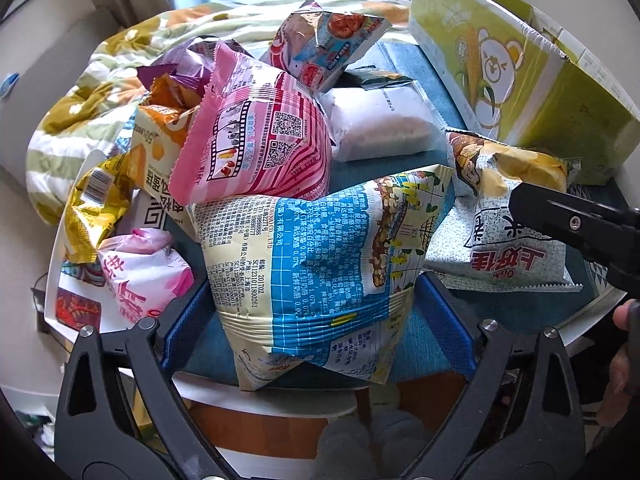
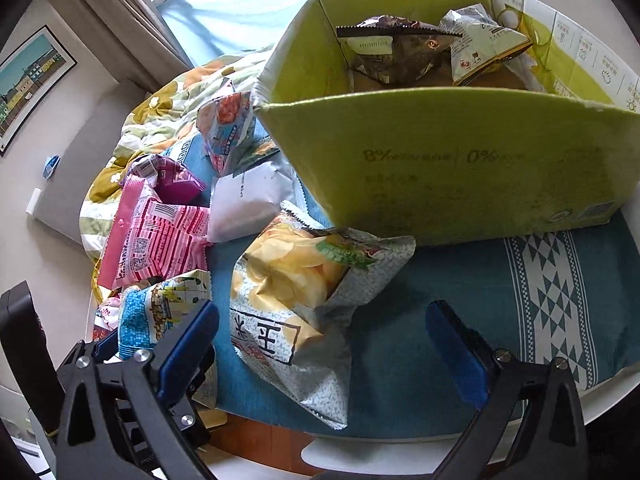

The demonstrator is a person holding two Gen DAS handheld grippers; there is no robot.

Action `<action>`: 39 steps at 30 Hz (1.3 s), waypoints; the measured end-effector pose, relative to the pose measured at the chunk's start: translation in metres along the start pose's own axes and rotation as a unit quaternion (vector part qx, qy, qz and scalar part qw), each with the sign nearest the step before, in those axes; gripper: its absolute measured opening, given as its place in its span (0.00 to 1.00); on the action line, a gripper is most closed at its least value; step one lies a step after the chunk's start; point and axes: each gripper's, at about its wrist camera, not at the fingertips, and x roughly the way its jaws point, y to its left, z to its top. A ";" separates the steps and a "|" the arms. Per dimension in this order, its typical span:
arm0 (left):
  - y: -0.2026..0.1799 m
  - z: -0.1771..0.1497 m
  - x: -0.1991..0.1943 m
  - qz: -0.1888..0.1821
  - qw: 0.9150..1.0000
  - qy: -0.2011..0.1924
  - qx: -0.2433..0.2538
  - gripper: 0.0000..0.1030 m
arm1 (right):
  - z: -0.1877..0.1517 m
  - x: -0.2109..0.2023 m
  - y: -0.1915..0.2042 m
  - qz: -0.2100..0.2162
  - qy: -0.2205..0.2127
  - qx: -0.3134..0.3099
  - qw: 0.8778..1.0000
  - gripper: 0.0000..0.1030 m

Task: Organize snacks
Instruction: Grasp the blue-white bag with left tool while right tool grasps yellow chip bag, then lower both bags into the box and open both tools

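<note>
Ahead of the right gripper (image 2: 322,344), a green cardboard box (image 2: 440,168) holds two snack bags. Its jaws gape around a crumpled chip bag (image 2: 288,304). The left gripper (image 1: 312,320) stands wide, untouching, astride a puffy blue-and-cream bag (image 1: 312,264) on the teal cloth (image 2: 420,344).

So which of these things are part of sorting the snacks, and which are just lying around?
Part of the job:
- blue and cream bag
- chip bag
- pink bag
- white bag
- green box

Just lying about:
- floral quilt
- framed picture
- curtain
</note>
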 end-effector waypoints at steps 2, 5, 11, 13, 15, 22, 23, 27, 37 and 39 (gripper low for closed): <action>0.001 0.000 0.000 0.002 1.000 0.004 0.000 0.83 | 0.001 0.005 -0.002 0.004 0.005 0.000 1.000 1.00; 0.007 0.001 0.001 -0.003 1.000 0.008 -0.004 0.78 | 0.002 0.013 -0.003 0.011 0.013 0.003 1.000 1.00; 0.012 0.001 -0.004 -0.004 1.000 0.009 -0.002 0.70 | 0.005 0.026 -0.002 0.025 0.022 0.007 0.999 1.00; 0.011 -0.001 -0.006 -0.007 1.000 0.008 0.002 0.69 | 0.006 0.029 0.000 0.029 0.025 0.007 0.999 1.00; 0.010 -0.003 -0.008 -0.009 1.000 0.008 0.004 0.69 | 0.006 0.032 0.001 0.029 0.029 0.005 0.999 1.00; 0.005 -0.008 -0.014 -0.008 1.000 0.002 0.014 0.69 | 0.002 0.033 0.007 0.039 0.041 0.000 0.998 0.76; 0.005 -0.008 -0.015 -0.008 1.000 0.001 0.015 0.69 | 0.001 0.032 0.008 0.035 0.040 -0.003 0.999 0.75; 0.005 -0.009 -0.019 -0.011 1.000 -0.002 0.016 0.69 | -0.002 0.025 0.011 0.031 0.039 -0.012 0.999 0.61; 0.001 -0.010 -0.050 -0.019 0.999 -0.023 0.034 0.68 | -0.008 -0.004 0.016 0.019 0.019 -0.018 0.999 0.55; 0.001 -0.009 -0.060 -0.022 0.999 -0.029 0.037 0.68 | -0.010 -0.012 0.019 0.019 0.013 -0.017 1.000 0.55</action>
